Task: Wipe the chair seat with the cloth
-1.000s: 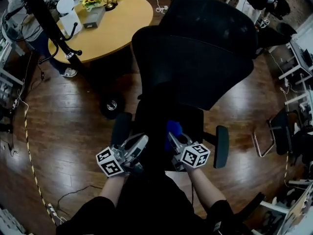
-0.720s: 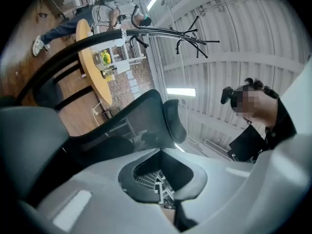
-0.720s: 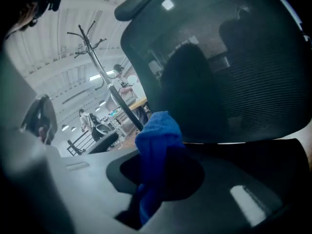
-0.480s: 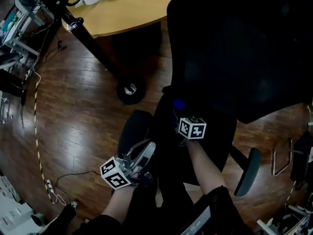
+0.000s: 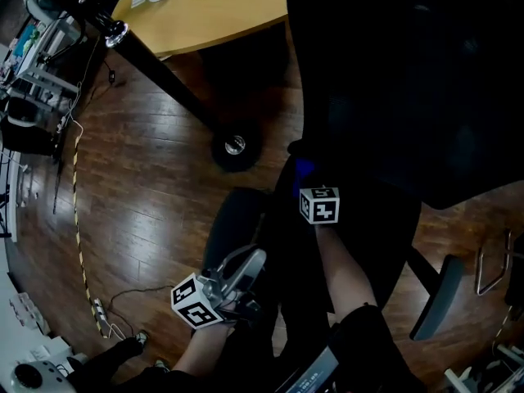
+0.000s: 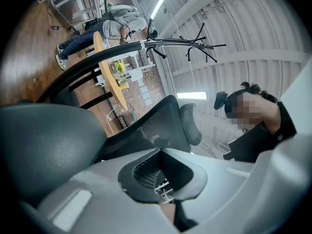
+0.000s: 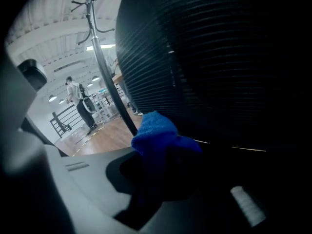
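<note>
The right gripper (image 5: pixel 309 188) pinches the blue cloth (image 5: pixel 304 169) at the back of the chair seat (image 5: pixel 372 219), so press flat and rub slowly; the left gripper (image 5: pixel 246 270) is closed on nothing.

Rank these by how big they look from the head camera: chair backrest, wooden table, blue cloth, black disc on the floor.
1. chair backrest
2. wooden table, though the frame cuts it off
3. black disc
4. blue cloth, of which only a scrap shows
</note>
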Action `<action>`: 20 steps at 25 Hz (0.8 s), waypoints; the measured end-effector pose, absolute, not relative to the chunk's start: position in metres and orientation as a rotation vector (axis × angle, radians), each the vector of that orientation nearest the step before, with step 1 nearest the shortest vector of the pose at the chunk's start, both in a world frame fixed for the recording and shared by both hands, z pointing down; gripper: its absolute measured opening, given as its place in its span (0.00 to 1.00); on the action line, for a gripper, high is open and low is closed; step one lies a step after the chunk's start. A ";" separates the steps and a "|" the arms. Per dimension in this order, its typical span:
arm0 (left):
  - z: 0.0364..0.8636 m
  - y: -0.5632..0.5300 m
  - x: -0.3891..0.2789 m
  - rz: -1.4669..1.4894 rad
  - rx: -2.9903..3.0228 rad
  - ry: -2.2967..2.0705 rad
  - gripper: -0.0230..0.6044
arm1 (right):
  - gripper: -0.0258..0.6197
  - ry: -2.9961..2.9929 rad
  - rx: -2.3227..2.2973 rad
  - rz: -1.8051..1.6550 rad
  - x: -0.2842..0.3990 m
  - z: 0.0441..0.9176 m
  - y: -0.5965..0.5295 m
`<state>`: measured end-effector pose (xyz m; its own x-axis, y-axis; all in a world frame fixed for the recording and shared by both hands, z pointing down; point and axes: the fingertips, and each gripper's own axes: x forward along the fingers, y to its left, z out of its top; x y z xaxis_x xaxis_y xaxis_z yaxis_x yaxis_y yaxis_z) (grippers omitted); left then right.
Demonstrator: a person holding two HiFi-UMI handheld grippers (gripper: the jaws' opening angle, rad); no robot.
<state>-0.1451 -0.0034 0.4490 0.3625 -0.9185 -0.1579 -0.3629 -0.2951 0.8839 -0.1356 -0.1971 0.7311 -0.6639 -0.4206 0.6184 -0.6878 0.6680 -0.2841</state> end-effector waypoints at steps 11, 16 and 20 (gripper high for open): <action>0.451 -0.015 -0.125 -0.784 1.875 -1.052 0.04 | 0.13 -2.103 1.215 0.679 0.066 0.751 -0.239; 0.457 -0.019 -0.114 -0.721 1.896 -1.018 0.04 | 0.13 -1.959 1.367 0.666 0.186 0.741 -0.240; 0.464 -0.028 -0.104 -0.714 1.888 -1.019 0.04 | 0.13 -1.932 1.444 0.693 0.234 0.735 -0.239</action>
<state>-0.1039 -0.0279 0.4640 0.5047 -0.8592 -0.0840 -0.3724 -0.3045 0.8767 0.2339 -0.2388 0.7351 -0.2089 -0.6371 0.7419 -0.9635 0.2641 -0.0445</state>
